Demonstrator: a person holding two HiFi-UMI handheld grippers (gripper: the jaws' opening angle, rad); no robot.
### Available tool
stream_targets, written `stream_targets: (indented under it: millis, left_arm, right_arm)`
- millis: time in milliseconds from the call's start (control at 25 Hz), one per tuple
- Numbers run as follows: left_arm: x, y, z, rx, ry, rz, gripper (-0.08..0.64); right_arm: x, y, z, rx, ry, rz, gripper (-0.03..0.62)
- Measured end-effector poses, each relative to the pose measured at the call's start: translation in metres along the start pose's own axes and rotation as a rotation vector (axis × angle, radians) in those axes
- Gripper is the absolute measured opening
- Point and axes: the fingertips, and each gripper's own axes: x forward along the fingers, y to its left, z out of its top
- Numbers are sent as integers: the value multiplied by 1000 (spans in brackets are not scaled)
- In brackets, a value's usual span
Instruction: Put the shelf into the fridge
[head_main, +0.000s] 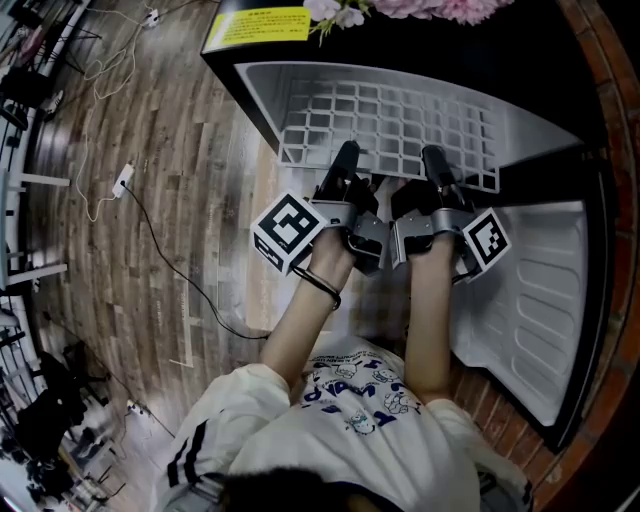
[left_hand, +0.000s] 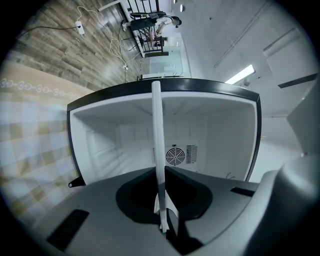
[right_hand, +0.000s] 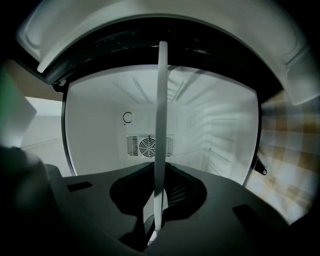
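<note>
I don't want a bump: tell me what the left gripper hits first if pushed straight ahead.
The left gripper, shut on the shelf, points into the open fridge. The way looks free up to the back wall near the fan grille, though depth is hard to judge.

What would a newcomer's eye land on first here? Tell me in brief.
The white grid shelf, held at the mouth of the open fridge, stands out first. The left gripper and the right gripper are both shut on its near edge. Deep inside, a round fan vent sits on the back wall.
</note>
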Motion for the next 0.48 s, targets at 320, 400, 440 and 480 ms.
stream_targets:
  millis: [320,400,440,480]
  left_arm:
    - [0,-3,1,2,0,1,40]
    - [0,-6,3,6,-1,6,40]
    - [0,-7,3,9,-1,11,40]
    - [1,-7,3,13,-1,16,40]
  right_arm:
    - [0,4,-1,-6,-8,4,49]
    - [1,8,-2,-10,-10,7,49]
    - [2,9,-2,-12,-11,11,49]
    - [3,10,-2,-13,-13,17,49]
